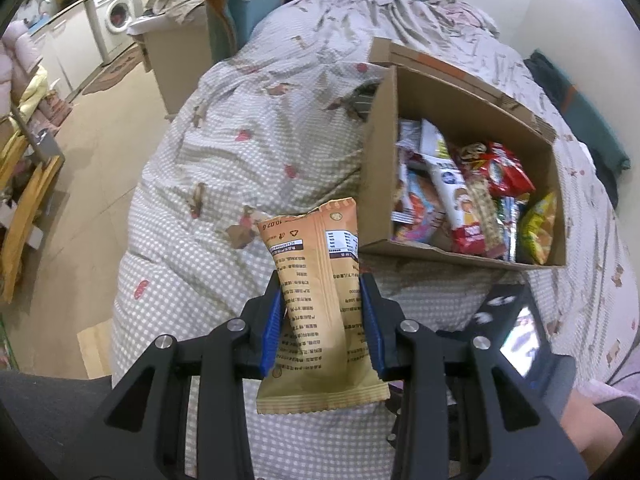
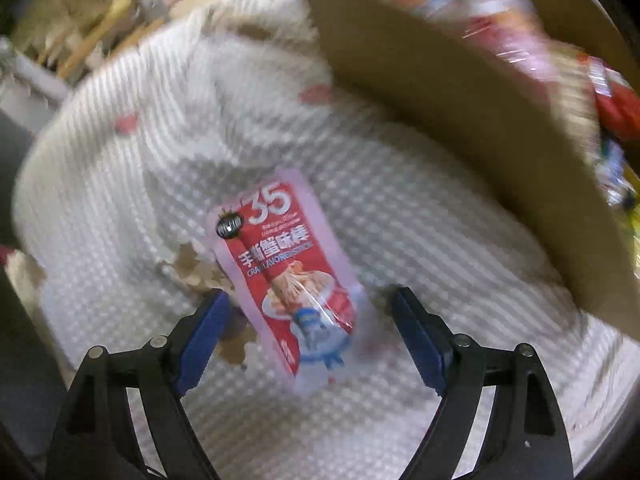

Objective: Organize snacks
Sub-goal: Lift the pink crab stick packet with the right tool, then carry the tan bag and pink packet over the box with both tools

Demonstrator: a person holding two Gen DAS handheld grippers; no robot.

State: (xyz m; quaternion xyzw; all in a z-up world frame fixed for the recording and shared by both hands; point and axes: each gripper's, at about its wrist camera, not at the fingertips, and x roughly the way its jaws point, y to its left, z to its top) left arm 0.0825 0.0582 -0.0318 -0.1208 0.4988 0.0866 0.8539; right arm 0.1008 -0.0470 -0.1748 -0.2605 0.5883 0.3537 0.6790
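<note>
My left gripper (image 1: 320, 284) is shut on a tan snack packet (image 1: 316, 248), held upright over the checked bedcover (image 1: 240, 152), with its blue pads pressing on both sides. Just to its right an open cardboard box (image 1: 380, 168) holds several bright snack packets. In the blurred right wrist view my right gripper (image 2: 309, 294) is open and points almost straight down. A red and pink crab-stick packet (image 2: 280, 252) sits between its blue fingers without touching either pad. I cannot tell whether it rests on the cover. The box wall (image 2: 440, 100) rises at the upper right.
A black device with a lit screen (image 1: 516, 328) hovers by the box's near corner. A person's knee (image 1: 592, 428) shows at the lower right. The bed's left edge drops to a tiled floor (image 1: 92, 184), with a washing machine (image 1: 116, 12) beyond. A dark green cloth (image 1: 580, 120) lies right of the box.
</note>
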